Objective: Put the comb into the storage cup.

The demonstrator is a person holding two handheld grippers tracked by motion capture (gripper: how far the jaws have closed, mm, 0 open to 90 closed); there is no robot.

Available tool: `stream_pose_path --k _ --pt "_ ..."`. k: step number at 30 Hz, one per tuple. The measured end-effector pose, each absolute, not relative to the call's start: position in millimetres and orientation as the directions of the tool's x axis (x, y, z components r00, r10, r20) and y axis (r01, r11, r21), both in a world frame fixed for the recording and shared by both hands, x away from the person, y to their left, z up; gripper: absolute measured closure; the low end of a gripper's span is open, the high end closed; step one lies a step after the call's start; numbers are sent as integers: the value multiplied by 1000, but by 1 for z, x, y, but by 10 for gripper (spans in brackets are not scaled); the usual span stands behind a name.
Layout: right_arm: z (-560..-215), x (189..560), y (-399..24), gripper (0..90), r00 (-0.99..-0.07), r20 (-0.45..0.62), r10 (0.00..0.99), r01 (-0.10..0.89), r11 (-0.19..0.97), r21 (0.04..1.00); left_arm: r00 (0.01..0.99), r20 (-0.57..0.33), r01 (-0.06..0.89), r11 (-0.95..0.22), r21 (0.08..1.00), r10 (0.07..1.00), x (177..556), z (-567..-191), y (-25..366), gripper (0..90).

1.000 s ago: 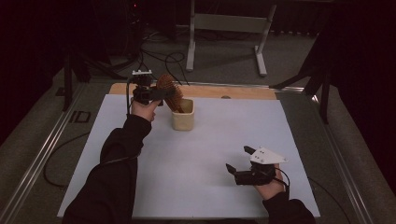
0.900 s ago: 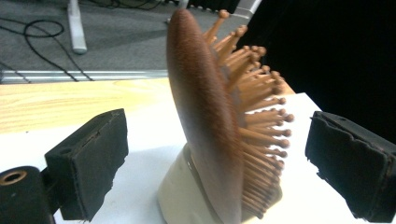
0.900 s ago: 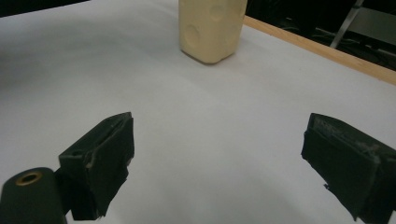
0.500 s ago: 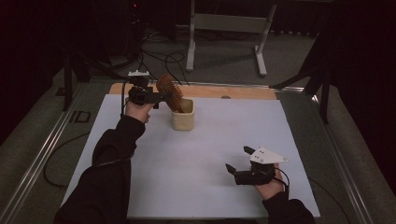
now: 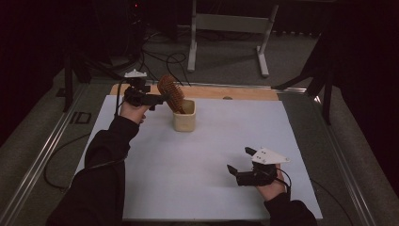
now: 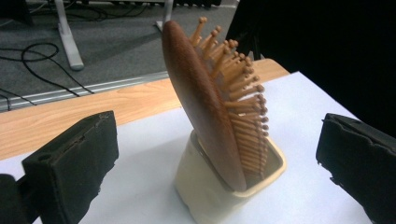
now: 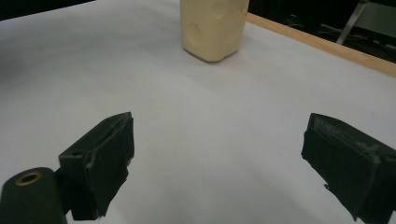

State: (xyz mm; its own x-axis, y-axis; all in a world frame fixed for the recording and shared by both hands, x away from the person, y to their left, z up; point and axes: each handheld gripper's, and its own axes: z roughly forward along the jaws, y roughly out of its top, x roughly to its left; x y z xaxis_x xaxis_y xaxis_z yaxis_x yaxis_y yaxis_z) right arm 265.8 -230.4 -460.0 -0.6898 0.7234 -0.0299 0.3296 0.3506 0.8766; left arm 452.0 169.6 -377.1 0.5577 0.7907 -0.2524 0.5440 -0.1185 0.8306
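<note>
A brown wooden hairbrush (image 5: 170, 92) stands handle-down in a cream cup (image 5: 184, 120) near the table's far edge, leaning left. My left gripper (image 5: 157, 99) hovers just left of the brush head. Its jaws have just been opening. In the left gripper view the brush (image 6: 205, 102) and cup (image 6: 205, 196) stand ahead between the wide-apart pads (image 6: 74, 163), which do not touch them. My right gripper (image 5: 238, 159) rests open near the front right, nothing between its jaws. The right gripper view shows the cup (image 7: 214, 28) far ahead over bare white surface.
A white sheet (image 5: 211, 155) covers the table, with a wooden strip (image 5: 244, 92) along its far edge. Metal rails (image 5: 42, 160) run down both sides. Cables (image 5: 160, 56) and a stand's legs (image 5: 226, 28) lie on the floor beyond.
The left gripper's jaws have spread away from the brush head, and the brush leans in the cup on its own. The right hand has not moved.
</note>
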Motion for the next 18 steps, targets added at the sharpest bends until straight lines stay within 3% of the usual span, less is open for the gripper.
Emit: stream_pose_path --k 18 --pt "-460 263 -230 92 -682 -39 730 333 357 873 615 -174 477 -187 858 769 434 -384 179 0"
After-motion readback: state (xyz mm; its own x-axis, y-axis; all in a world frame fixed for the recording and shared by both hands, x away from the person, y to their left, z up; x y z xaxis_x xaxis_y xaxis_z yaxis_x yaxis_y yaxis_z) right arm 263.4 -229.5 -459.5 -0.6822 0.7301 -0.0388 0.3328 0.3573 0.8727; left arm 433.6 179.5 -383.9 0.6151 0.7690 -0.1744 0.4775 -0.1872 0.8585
